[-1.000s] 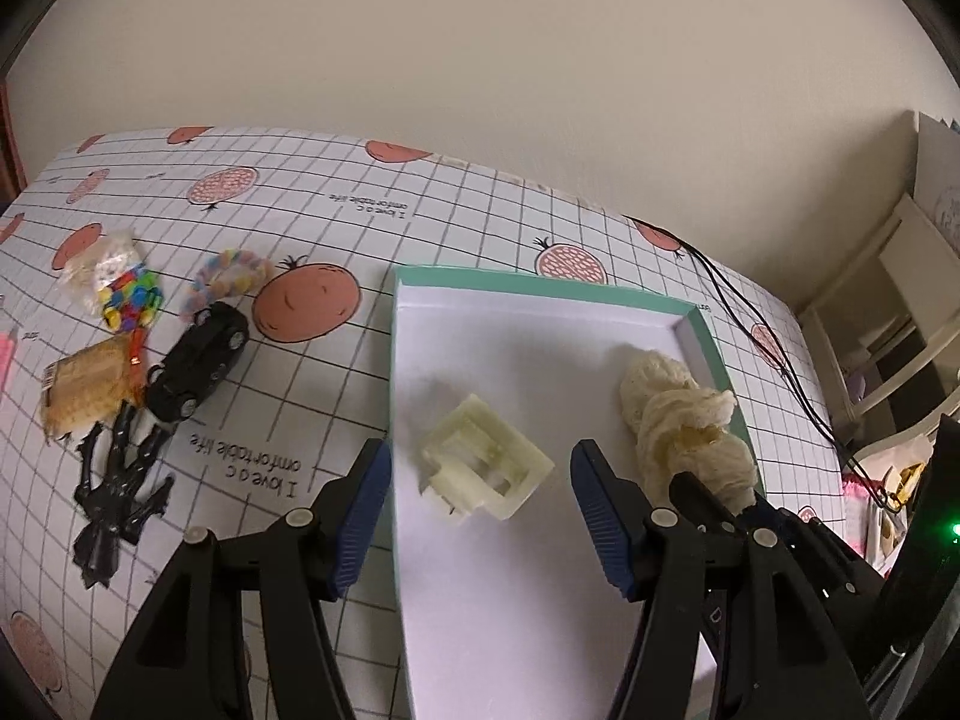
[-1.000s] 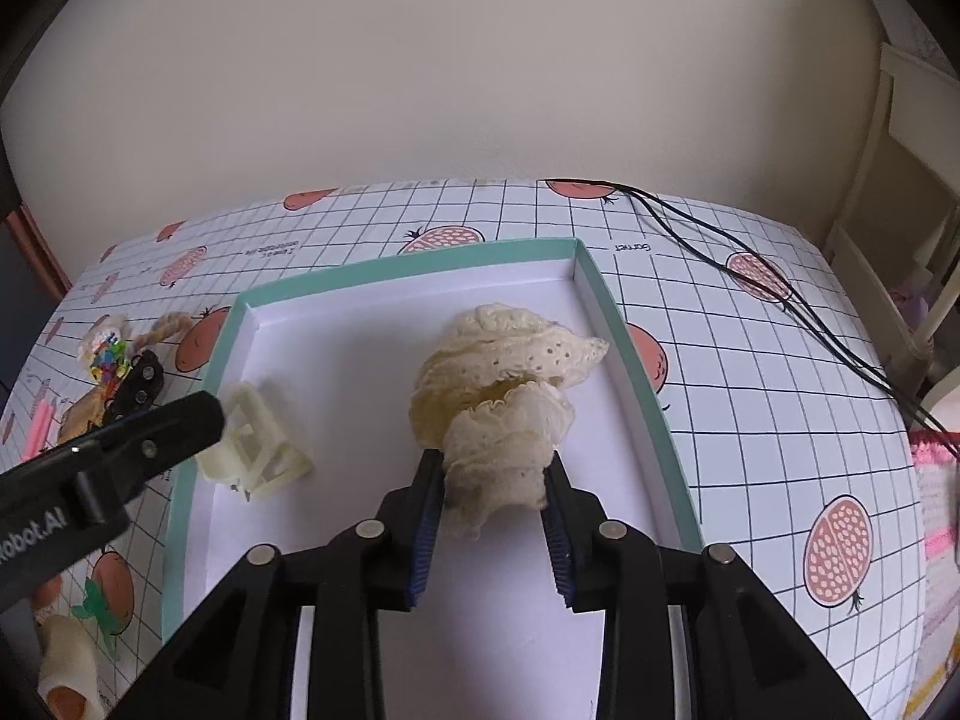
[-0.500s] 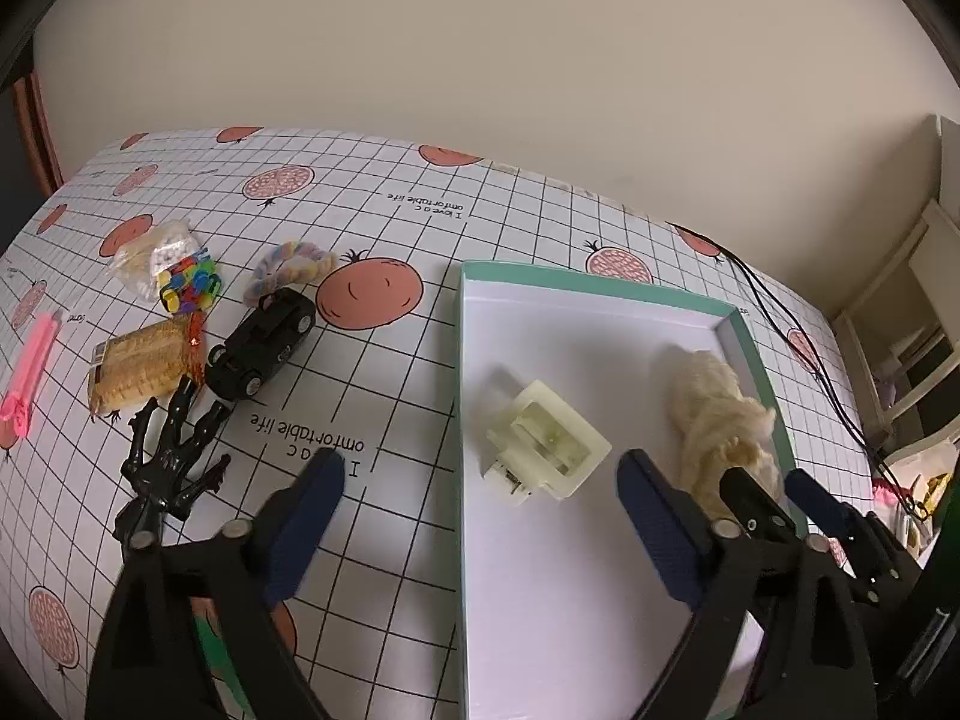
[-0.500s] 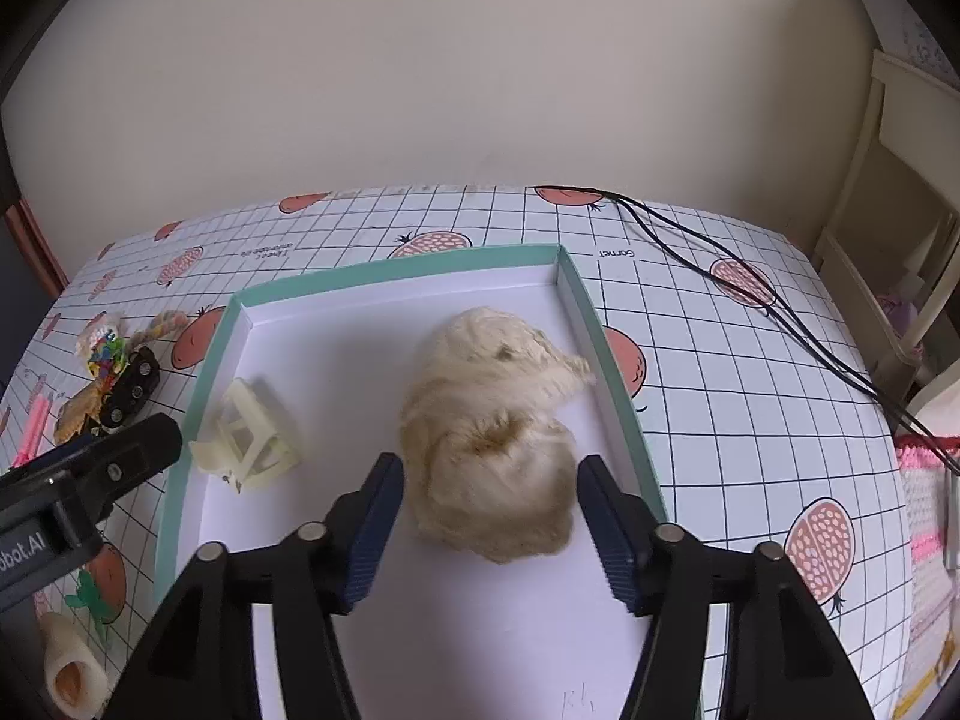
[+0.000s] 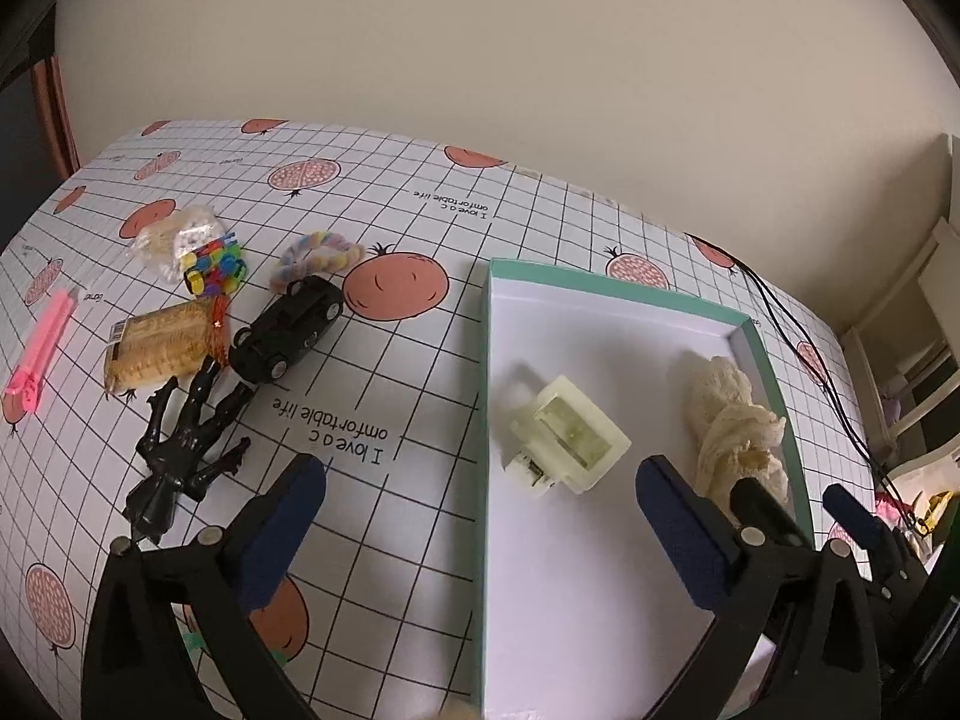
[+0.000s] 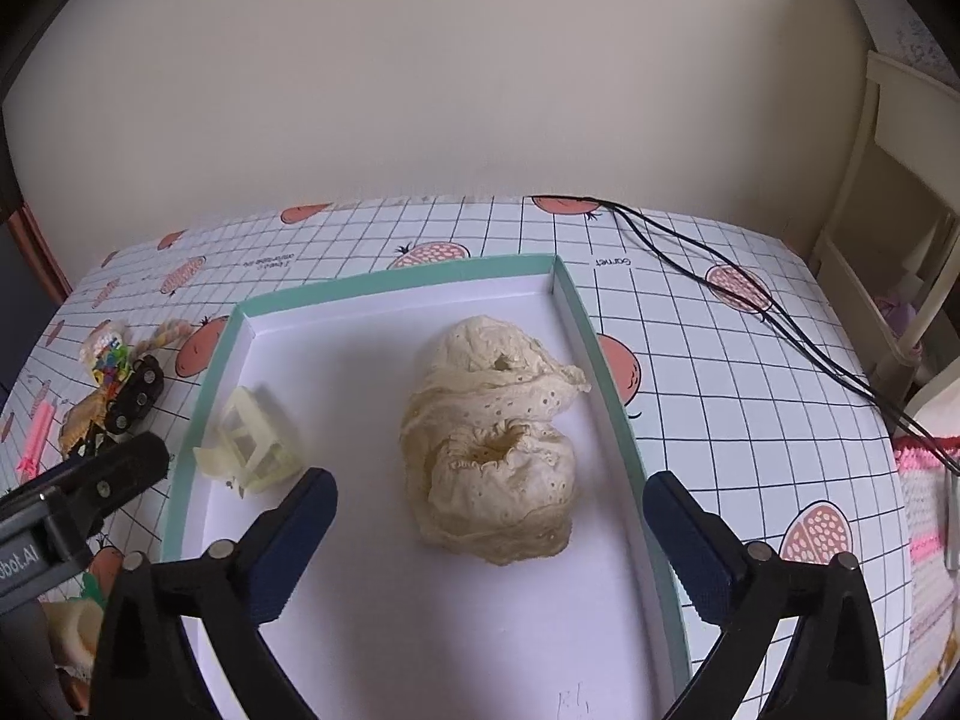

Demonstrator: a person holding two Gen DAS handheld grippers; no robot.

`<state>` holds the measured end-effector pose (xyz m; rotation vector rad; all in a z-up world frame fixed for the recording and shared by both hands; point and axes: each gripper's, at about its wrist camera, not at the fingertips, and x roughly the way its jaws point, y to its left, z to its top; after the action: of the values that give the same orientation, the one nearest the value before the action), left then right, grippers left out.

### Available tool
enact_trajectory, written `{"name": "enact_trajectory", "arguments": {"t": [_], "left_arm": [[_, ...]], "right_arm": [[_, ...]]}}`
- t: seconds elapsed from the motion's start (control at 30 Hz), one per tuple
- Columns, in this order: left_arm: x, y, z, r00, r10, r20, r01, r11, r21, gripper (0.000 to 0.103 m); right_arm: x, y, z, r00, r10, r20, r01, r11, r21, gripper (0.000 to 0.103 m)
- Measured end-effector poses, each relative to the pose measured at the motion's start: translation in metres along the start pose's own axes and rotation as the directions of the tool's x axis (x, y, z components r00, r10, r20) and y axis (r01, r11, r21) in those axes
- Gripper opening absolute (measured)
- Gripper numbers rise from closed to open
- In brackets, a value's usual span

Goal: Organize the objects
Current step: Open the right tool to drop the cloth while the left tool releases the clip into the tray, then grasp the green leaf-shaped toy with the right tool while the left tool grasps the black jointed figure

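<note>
Since a second ago the right tongs [image 6: 489, 501] have let go of the cream lace cloth [image 6: 489, 450] and spread wide, empty; the cloth lies in the teal-rimmed box [image 6: 606, 384] beside the pale plastic clip [image 5: 564, 433]. Left tongs [image 5: 480, 495] also wide, empty. The surface [image 5: 384, 372] is a gridded cloth with fruit prints reading "I love a comfortable life". Beige wall behind.

The right gripper [image 6: 489, 531], clamped on the cream lace cloth [image 6: 489, 444] a second earlier, spread its jaws wide and backed toward 6 o'clock, leaving the cloth slumped in the teal box [image 6: 624, 438]. The left gripper [image 5: 480, 516] also widened and withdrew from the cream clip [image 5: 567, 432], shifting toward 9 o'clock.
</note>
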<state>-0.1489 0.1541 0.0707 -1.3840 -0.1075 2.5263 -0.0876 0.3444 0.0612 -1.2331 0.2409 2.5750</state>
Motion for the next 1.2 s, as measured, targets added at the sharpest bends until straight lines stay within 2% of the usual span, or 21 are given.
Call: {"name": "enact_trajectory", "arguments": {"t": [0.37, 0.73, 1.07, 1.2], "left_arm": [[-0.011, 0.012, -0.001, 0.998, 0.039, 0.041, -0.038, 0.999, -0.012, 0.103], [-0.021, 0.022, 0.001, 0.998, 0.031, 0.050, -0.031, 0.999, -0.014, 0.103], [-0.042, 0.047, 0.008, 0.997, 0.027, 0.076, -0.023, 0.999, -0.049, 0.103], [-0.051, 0.066, 0.013, 0.994, 0.051, 0.099, -0.043, 0.996, -0.079, 0.103]], "right_arm": [[-0.003, 0.005, 0.002, 1.000, 0.020, 0.010, -0.020, 1.000, -0.017, 0.103], [-0.006, 0.008, 0.002, 1.000, 0.026, 0.013, -0.026, 1.000, -0.014, 0.103], [-0.019, 0.021, 0.008, 0.998, 0.036, 0.054, -0.035, 0.999, -0.013, 0.103], [-0.022, 0.036, 0.012, 0.997, 0.044, 0.070, -0.042, 0.999, -0.027, 0.103]]}}
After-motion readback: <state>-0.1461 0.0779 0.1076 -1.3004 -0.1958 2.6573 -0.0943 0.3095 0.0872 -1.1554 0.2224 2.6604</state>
